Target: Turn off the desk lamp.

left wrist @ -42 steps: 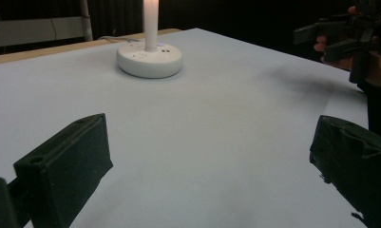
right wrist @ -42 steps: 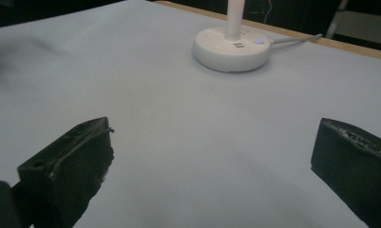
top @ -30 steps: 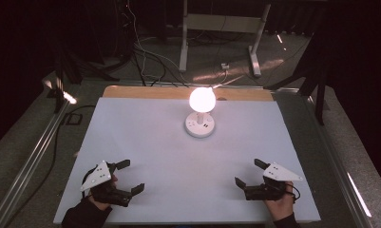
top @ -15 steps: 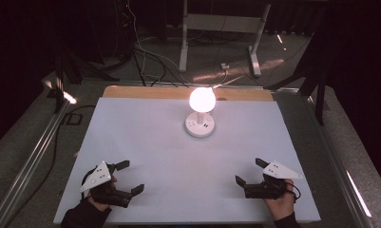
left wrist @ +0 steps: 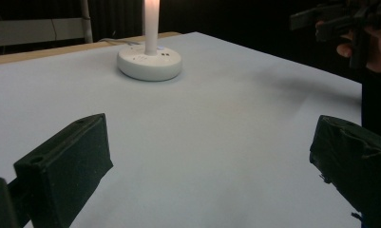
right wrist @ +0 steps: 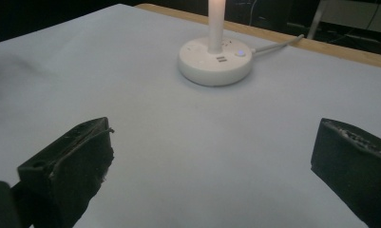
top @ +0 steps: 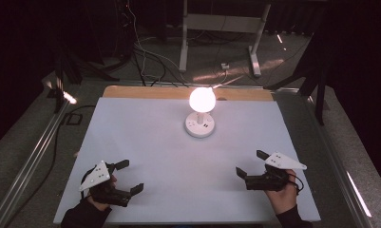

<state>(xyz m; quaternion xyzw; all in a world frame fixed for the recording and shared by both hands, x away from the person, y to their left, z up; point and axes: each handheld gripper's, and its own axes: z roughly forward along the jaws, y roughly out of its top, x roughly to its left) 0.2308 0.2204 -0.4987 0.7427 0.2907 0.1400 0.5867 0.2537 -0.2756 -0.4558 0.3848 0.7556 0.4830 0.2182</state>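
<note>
Held the left gripper (top: 127, 177) at seven o'clock, jaws spread, empty. Held the right gripper (top: 251, 163) at five o'clock, likewise spread. Aimed both toward the lit lamp (top: 201, 110) at twelve

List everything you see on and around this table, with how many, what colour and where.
lamp: 1, white round base with a lit glowing bulb, far middle of the table
lamp cable: 1, white, runs from the base over the far edge
table: 1, white top with a wooden strip along the far edge
stand: 1, pale metal legs, on the floor beyond the table
floor cables: several, dark, on the floor beyond the far left of the table
left gripper: 1, black with a grey plate, near left corner, open, nothing held
right gripper: 1, black with a grey plate, near right corner, open, nothing held
hands: 2, one holding each gripper, at the near edge
</note>
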